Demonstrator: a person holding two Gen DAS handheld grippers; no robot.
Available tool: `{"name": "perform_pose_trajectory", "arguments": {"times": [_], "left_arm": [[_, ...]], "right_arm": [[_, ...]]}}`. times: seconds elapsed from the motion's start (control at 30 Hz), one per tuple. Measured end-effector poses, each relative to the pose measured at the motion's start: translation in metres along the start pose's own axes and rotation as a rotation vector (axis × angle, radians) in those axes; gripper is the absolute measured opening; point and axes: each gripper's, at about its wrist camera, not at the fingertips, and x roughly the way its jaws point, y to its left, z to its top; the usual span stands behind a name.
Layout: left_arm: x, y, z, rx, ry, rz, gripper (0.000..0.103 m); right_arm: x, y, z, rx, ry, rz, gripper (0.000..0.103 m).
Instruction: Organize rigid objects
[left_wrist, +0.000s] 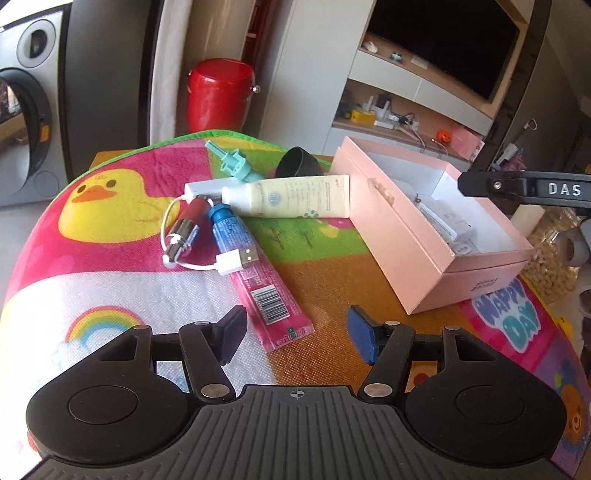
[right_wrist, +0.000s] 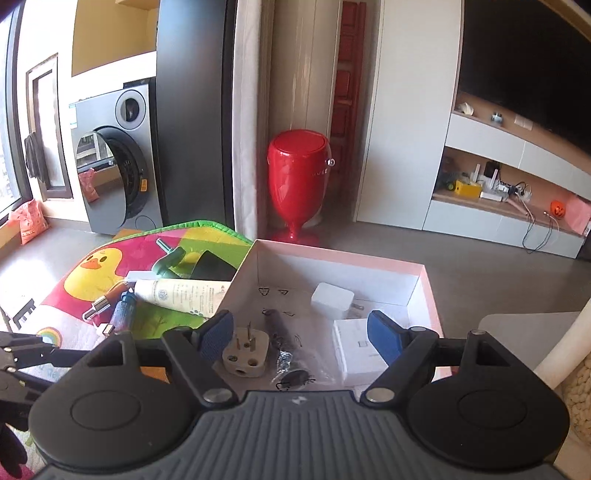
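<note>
A pink box (left_wrist: 413, 254) lies open on a colourful mat (left_wrist: 110, 236). In the right wrist view the box (right_wrist: 430, 295) holds a beige plug (right_wrist: 245, 352), a black item in a clear bag (right_wrist: 286, 347) and white chargers (right_wrist: 332, 299). Left of the box lie a cream tube (left_wrist: 295, 197), a pink and blue tube (left_wrist: 258, 280), a red and silver lipstick (left_wrist: 186, 230), a white USB cable (left_wrist: 236, 260), a teal part (left_wrist: 231, 162) and a black cup (left_wrist: 297, 162). My left gripper (left_wrist: 295, 338) is open and empty above the pink tube's end. My right gripper (right_wrist: 301, 338) is open and empty over the box.
A red bin (right_wrist: 299, 181) stands on the floor behind the table. A washing machine (right_wrist: 118, 166) is at the far left, and shelves with small items (right_wrist: 491, 184) at the right. A bag of nuts (left_wrist: 550, 262) lies right of the box.
</note>
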Motion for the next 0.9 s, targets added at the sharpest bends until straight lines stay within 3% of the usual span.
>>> {"name": "perform_pose_trajectory", "arguments": {"times": [0.3,0.53,0.63,0.67,0.73,0.8,0.9], "left_arm": [[-0.027,0.061,0.0,-0.178,-0.063,0.072,0.065],[-0.036,0.091,0.012,-0.301,-0.132,0.097,0.06],[-0.043,0.097,0.019,-0.333,-0.17,0.104,0.055],[-0.045,0.097,0.02,-0.334,-0.177,0.108,0.055],[-0.045,0.097,0.023,-0.323,-0.18,0.119,0.055],[-0.041,0.095,0.025,-0.309,-0.164,0.116,0.053],[-0.026,0.086,0.033,-0.275,-0.135,0.073,0.053]], "right_arm": [[0.036,0.031,0.009,0.059,0.134,0.057,0.08],[0.034,0.081,-0.018,-0.071,0.128,0.193,0.077],[0.038,0.109,-0.027,-0.132,0.05,0.103,0.076],[0.04,0.114,-0.028,-0.144,0.03,0.094,0.073],[0.043,0.126,-0.029,-0.197,-0.018,0.041,0.057],[0.043,0.129,-0.029,-0.228,-0.057,0.027,0.055],[0.043,0.113,-0.032,-0.192,-0.03,0.041,0.052]]}}
